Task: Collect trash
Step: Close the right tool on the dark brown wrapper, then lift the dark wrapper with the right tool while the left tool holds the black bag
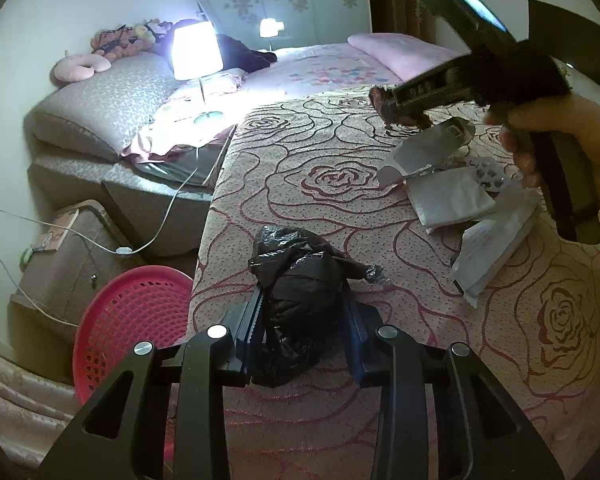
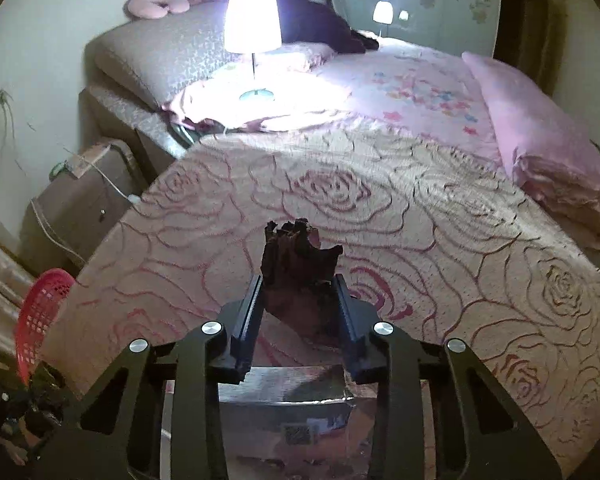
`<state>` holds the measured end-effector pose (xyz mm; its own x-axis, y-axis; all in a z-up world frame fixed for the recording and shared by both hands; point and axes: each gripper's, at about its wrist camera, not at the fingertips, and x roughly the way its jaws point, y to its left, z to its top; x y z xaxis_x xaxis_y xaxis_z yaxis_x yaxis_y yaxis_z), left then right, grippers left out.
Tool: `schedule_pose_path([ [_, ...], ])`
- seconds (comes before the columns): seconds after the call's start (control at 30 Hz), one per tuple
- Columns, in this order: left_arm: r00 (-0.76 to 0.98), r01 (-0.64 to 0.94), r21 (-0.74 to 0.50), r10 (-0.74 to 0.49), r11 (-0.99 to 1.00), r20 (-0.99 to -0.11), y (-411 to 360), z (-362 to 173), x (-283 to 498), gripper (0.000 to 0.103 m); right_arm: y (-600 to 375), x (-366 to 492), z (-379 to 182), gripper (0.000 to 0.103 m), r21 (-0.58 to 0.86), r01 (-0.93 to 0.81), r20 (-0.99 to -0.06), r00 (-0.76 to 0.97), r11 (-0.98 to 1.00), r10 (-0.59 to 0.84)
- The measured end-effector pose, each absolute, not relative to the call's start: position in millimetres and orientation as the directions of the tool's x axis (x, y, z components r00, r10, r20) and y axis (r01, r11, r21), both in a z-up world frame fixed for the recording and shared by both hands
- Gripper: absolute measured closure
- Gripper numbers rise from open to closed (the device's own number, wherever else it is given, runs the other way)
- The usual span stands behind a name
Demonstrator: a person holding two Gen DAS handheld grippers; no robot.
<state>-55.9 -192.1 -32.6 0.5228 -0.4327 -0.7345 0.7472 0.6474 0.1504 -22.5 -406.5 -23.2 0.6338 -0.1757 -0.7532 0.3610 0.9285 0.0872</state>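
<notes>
My left gripper (image 1: 302,292) is shut on a crumpled black plastic bag (image 1: 296,276), held over the near edge of the rose-patterned bed cover (image 1: 300,152). My right gripper (image 2: 298,280) is shut on a ragged brown scrap (image 2: 296,256) that sticks up past its fingertips. From the left wrist view this gripper (image 1: 392,102) hangs at the upper right in a person's hand (image 1: 560,132), the brown scrap (image 1: 382,104) at its tip. Under it on the cover lie a silver foil wrapper (image 1: 420,152), white folded papers (image 1: 448,196), a white packet (image 1: 496,240) and a blister sheet (image 1: 488,172). The foil wrapper (image 2: 284,396) shows below the right fingers.
A red mesh basket (image 1: 132,312) stands on the floor left of the bed, also at the lower left of the right wrist view (image 2: 40,312). A lit lamp (image 1: 196,52) stands on the bedding, its cord running to a bedside cabinet (image 1: 72,256). A folded pink quilt (image 2: 540,152) lies at the far right.
</notes>
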Motion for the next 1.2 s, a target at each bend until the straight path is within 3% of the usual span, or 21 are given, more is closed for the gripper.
schedule_pose_path([
  [0.23, 0.537, 0.738, 0.151, -0.435, 0.658, -0.723, -189.8, -26.4, -58.0, 0.071, -388.7, -48.6, 13.0, 0.069, 0.108, 0.329, -0.679, 0.714, 0.938, -0.173],
  [0.53, 0.560, 0.718, 0.151, -0.434, 0.680, -0.706, -183.7, -19.1, -61.5, 0.071, -357.1, -107.9, 18.7, 0.070, 0.203, 0.317, -0.634, 0.764, 0.927, -0.122],
  [1.2, 0.607, 0.679, 0.161, -0.424, 0.716, -0.672, -164.4, 0.3, -72.4, 0.071, -291.2, -173.4, -6.2, 0.070, 0.205, 0.338, -0.635, 0.760, 0.919, -0.138],
])
